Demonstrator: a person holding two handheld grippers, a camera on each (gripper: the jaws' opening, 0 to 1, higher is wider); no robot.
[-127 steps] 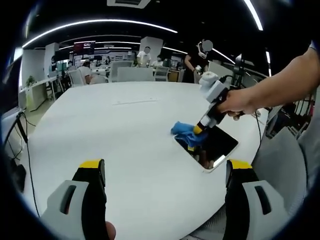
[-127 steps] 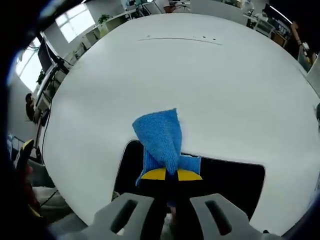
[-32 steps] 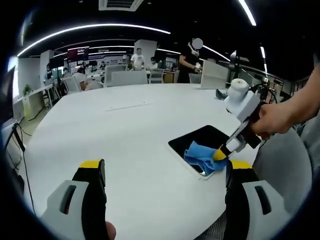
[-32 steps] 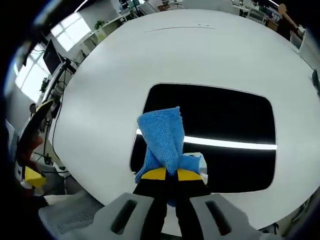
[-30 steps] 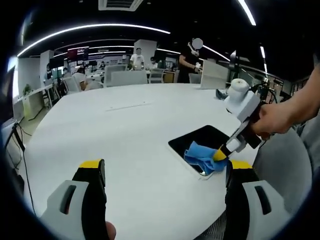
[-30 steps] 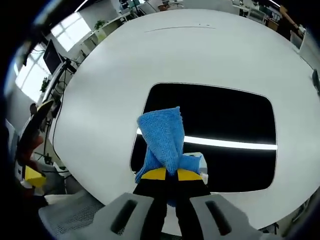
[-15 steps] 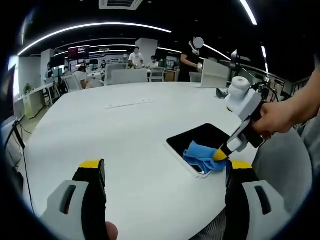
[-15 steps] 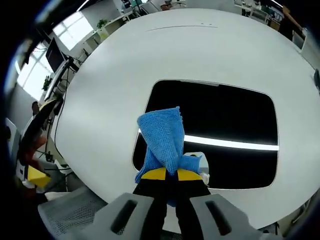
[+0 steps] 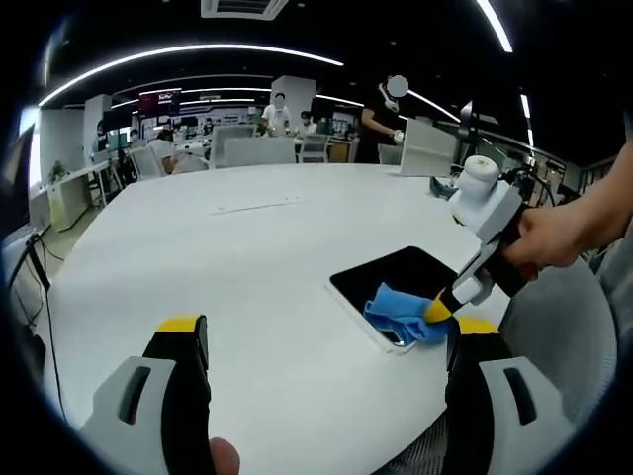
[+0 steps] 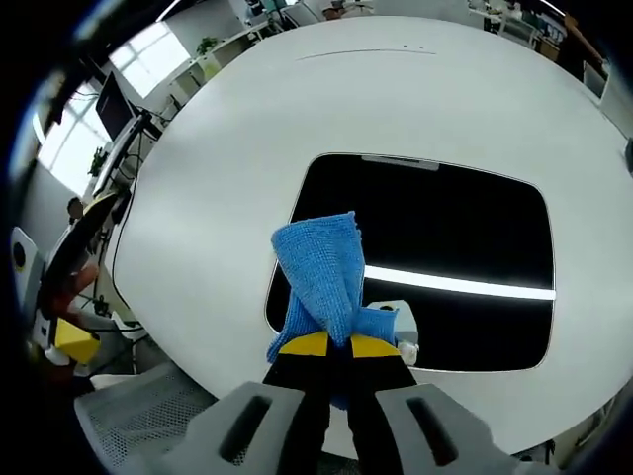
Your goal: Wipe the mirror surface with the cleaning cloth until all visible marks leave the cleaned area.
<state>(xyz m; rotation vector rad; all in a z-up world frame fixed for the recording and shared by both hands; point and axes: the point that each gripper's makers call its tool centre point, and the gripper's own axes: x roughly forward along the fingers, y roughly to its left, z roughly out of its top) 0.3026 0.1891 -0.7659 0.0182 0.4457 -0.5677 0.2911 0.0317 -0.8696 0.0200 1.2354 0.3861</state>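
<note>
Wiping is under way: the right gripper (image 10: 331,344) is clamping the blue cloth (image 10: 324,277) against the mirror (image 10: 465,233), which is lying flat on the white table (image 10: 227,148), at 4 o'clock in the left gripper view. The left gripper (image 9: 321,341) is idling with jaws apart, holding nothing. No marks are discernible; judging by position, the next stroke should be sweeping toward the mirror's 12 o'clock edge.

mirror (image 10: 445,237): near edge hidden behind blue cloth (image 10: 321,272)
mirror marks: too small to tell

Right tongs (image 10: 332,344) clamp blue cloth (image 10: 322,270) over mirror (image 10: 465,242).
</note>
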